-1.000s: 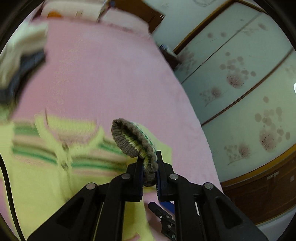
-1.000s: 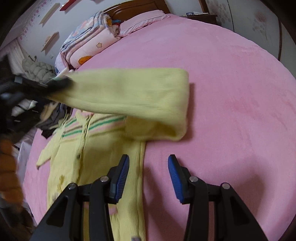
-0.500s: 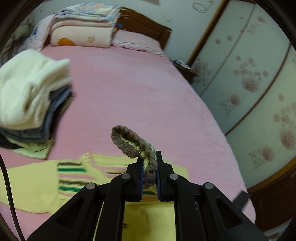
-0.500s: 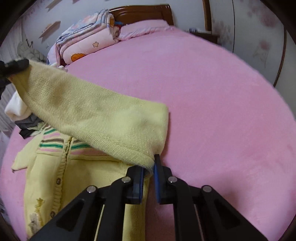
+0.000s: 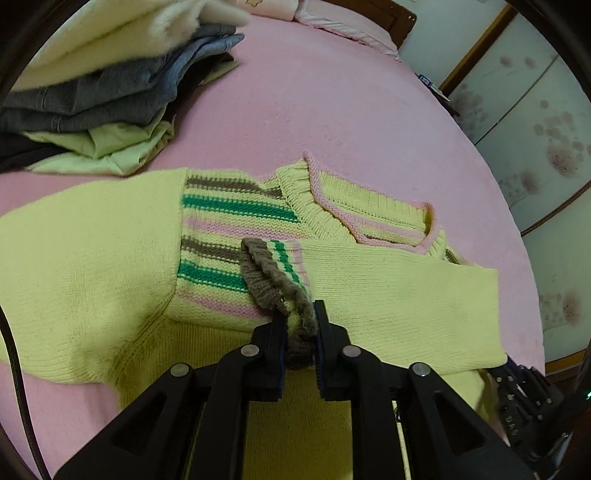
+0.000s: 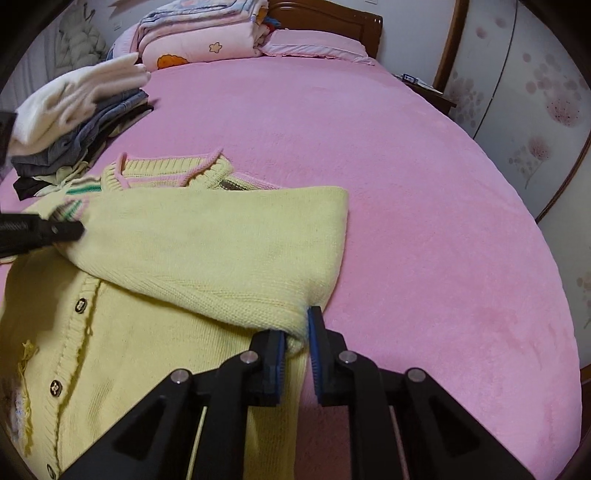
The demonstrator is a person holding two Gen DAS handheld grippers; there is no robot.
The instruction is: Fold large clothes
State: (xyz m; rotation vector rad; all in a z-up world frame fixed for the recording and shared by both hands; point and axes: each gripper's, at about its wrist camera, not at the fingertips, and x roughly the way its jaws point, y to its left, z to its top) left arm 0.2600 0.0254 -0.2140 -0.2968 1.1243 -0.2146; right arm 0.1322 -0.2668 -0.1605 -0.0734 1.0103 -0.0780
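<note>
A yellow knit cardigan (image 5: pixel 92 266) with green, pink and brown stripes lies front up on the pink bed (image 5: pixel 332 110). It also shows in the right wrist view (image 6: pixel 122 354), buttons visible. My left gripper (image 5: pixel 300 332) is shut on the brown ribbed cuff (image 5: pixel 273 284) of the right sleeve, which lies folded across the chest. My right gripper (image 6: pixel 295 339) is shut on the fold of that sleeve (image 6: pixel 221 251) at the cardigan's right side. The left gripper shows at the left edge of the right wrist view (image 6: pixel 40 230).
A stack of folded clothes (image 5: pixel 96 85) sits at the bed's left, also in the right wrist view (image 6: pixel 74 122). Folded quilts (image 6: pixel 207 33) and a pillow (image 6: pixel 314 48) lie by the wooden headboard. Wardrobe doors (image 6: pixel 535 110) stand along the right side.
Both grippers have lowered the sleeve onto the cardigan's chest. The left gripper has carried the cuff down and closer to the striped shoulder. The right gripper stays shut on the fold.
</note>
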